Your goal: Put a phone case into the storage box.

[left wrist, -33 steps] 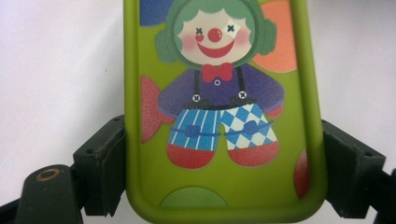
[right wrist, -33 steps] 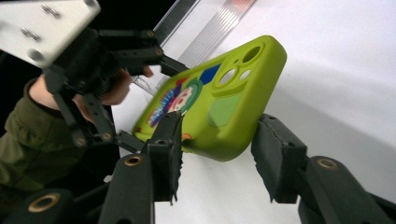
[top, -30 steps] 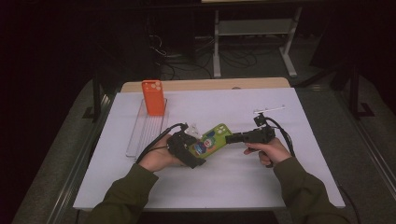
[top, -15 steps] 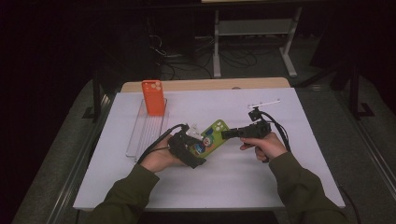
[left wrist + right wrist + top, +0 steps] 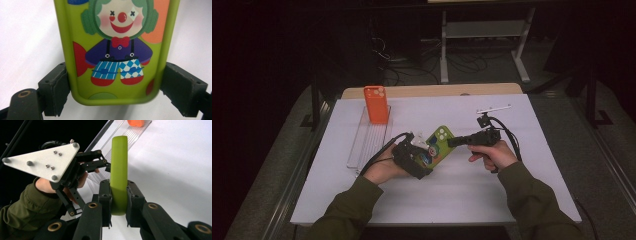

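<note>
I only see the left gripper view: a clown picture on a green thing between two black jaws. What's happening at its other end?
Observer: The right gripper has taken hold there. Its jaws have just been closing on the thin edge of the green phone case, near the camera-hole end, and the pads now press on both faces.
Operator: Is there another case anywhere?
Observer: Yes. In the high view an orange phone case stands upright at the far end of a clear slotted rack, on the left side of the white table.
</note>
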Demonstrator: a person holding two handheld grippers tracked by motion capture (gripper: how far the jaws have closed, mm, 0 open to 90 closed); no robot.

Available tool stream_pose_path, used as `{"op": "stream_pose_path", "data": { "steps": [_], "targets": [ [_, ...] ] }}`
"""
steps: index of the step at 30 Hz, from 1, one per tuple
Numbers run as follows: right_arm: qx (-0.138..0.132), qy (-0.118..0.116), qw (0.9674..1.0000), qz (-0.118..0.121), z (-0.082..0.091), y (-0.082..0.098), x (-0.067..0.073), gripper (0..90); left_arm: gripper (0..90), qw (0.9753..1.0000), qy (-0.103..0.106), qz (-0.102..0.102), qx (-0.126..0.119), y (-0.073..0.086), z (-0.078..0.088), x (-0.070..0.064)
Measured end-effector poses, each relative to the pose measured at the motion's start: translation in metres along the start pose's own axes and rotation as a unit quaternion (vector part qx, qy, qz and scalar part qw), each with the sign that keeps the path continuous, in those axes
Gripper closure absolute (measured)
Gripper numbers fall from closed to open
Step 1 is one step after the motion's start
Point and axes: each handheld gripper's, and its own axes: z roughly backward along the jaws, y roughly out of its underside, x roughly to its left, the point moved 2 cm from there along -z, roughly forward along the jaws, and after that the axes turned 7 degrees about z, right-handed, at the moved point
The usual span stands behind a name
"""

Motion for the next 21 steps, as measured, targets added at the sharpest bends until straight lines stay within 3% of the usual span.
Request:
{"op": "stream_pose_path", "data": {
  "steps": [4,7,10,16,21],
  "targets": [
    [-0.009,0.001,1.0000,0.003,0.000,-0.001,0.002,76.1,12.9,0.9998,-0.005,0.014,-0.017,0.000,0.003,0.004],
    [-0.011,0.012,0.9998,0.010,0.002,-0.003,0.005,76.1,8.9,0.9992,-0.010,0.020,-0.032,-0.001,0.008,0.006],
    [0.005,0.035,0.9990,0.029,0.003,-0.006,0.009,76.2,4.0,0.9985,-0.008,0.028,-0.046,-0.002,0.014,0.009],
    [0.017,0.059,0.9954,0.073,0.004,-0.010,0.013,76.1,2.6,0.9964,-0.010,0.020,-0.082,-0.004,0.027,0.014],
    [0.024,0.088,0.9935,0.068,0.001,-0.014,0.019,76.1,1.5,0.9928,-0.021,0.019,-0.116,-0.011,0.032,0.010]
  ]
}}
